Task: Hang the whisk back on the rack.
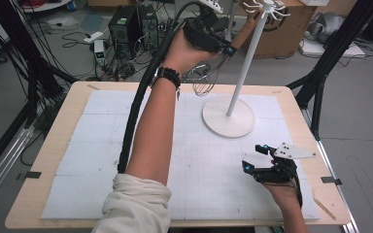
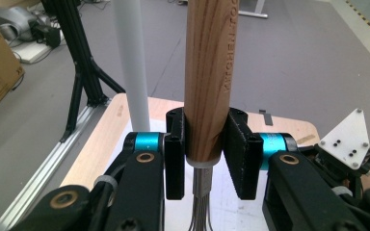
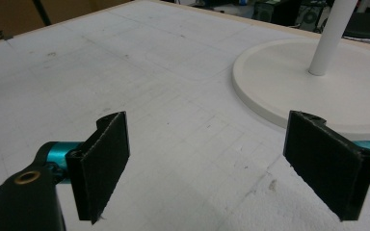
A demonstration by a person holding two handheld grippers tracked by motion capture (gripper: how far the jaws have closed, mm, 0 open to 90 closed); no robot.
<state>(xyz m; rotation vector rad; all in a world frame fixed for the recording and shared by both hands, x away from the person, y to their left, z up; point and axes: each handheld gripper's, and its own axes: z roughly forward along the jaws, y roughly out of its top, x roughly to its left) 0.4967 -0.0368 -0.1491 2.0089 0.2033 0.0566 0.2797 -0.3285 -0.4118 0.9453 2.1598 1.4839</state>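
Note:
A whisk with a wooden handle (image 2: 209,72) and a wire head (image 1: 204,80) is held up in the air, well above the table's far side. My left gripper (image 1: 226,48) is shut on the handle's lower end, just above the wires (image 2: 203,202). The handle tilts up toward the hooked top (image 1: 267,7) of a white stand, whose pole (image 1: 245,63) rises just beside it from a round base (image 1: 228,116). My right gripper (image 1: 255,158) rests low over the mat at the front right, open, with nothing between its pads (image 3: 101,163).
A white gridded mat (image 1: 97,145) covers the wooden table (image 1: 43,160). Black frame legs (image 1: 320,73) stand off the right edge. A cardboard box (image 1: 291,29), computer gear (image 1: 126,26) and cables lie on the floor beyond the far edge.

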